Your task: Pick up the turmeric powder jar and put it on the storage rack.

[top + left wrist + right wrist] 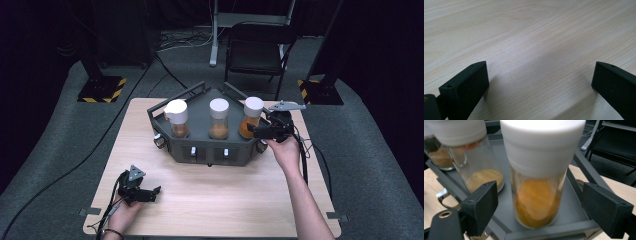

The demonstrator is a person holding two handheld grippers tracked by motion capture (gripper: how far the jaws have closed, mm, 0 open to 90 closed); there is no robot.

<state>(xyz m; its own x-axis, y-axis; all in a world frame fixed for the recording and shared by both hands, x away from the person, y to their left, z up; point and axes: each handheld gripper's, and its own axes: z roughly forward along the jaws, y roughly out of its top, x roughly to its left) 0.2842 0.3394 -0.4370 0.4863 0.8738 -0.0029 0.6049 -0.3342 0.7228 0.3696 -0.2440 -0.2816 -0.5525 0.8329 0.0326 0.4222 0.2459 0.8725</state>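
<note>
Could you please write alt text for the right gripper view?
A glass jar of orange powder with a white lid stands on a dark grey tray, between the right gripper's open black jaws. Two more jars stand behind at left.

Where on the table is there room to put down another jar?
Bare wood lies between the left gripper and the person's right forearm, in front of the tray. The tray is crowded with three jars; the right gripper is at the right jar.

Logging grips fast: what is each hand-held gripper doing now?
Left hand-held gripper: open, over bare table.
Right hand-held gripper: open around the jar, not touching.
</note>
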